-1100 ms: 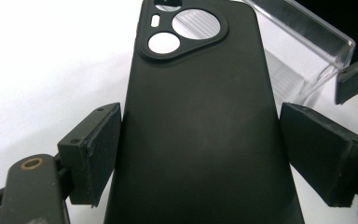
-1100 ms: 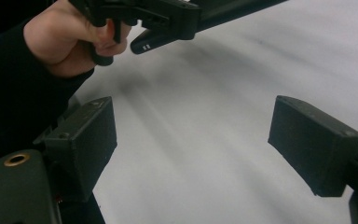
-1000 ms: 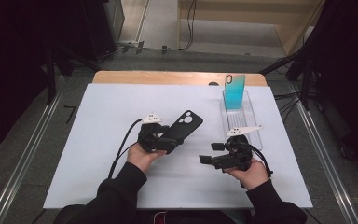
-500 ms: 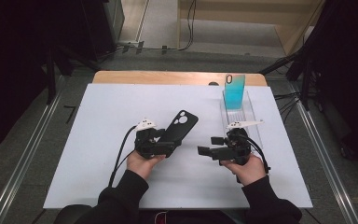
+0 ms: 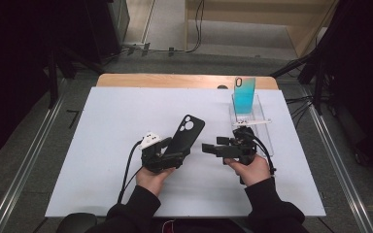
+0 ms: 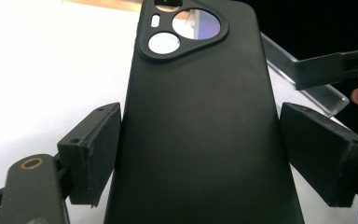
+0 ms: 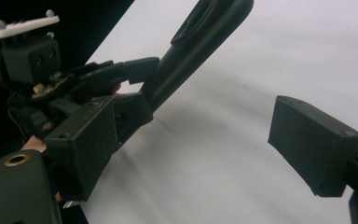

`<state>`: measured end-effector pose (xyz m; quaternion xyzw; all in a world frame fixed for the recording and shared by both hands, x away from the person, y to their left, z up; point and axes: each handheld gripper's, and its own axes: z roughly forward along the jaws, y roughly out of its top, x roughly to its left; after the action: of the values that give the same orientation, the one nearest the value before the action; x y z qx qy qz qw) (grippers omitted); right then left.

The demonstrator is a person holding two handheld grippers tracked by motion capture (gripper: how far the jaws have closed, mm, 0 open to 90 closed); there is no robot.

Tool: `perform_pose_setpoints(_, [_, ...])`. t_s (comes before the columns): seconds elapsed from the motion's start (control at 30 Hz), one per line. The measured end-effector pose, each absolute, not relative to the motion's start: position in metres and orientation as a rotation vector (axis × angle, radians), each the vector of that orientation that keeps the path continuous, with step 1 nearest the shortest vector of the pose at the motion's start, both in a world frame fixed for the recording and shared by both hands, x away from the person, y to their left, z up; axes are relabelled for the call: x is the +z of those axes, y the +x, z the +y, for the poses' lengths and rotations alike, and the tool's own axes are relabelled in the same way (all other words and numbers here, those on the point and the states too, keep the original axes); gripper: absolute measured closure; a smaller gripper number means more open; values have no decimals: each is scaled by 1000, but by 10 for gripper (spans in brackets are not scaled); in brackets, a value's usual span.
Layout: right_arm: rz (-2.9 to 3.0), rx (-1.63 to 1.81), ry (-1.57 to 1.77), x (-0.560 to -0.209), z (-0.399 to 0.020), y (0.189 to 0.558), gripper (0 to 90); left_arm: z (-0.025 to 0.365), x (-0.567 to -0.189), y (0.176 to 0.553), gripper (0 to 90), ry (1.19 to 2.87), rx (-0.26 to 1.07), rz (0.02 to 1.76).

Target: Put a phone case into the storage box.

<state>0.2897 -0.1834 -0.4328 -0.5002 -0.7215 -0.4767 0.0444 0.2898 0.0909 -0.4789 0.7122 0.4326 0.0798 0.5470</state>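
You are working with two tongs: the left tongs [image 5: 182,154] and the right tongs [image 5: 209,147]. Two phone cases are showing on the bench [image 5: 102,126]: one black case [image 5: 187,133] near the middle and one blue case [image 5: 245,94] standing at the far right. One clear stand [image 5: 260,114] is sitting under the blue one.
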Motion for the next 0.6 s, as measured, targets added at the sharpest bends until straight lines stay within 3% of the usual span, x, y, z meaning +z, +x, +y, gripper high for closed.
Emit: perform_pose_setpoints(0.6, [-2151, -1478, -1562, -436, -171, 305, 135, 83, -489, 267, 160, 1629, 258, 1025])
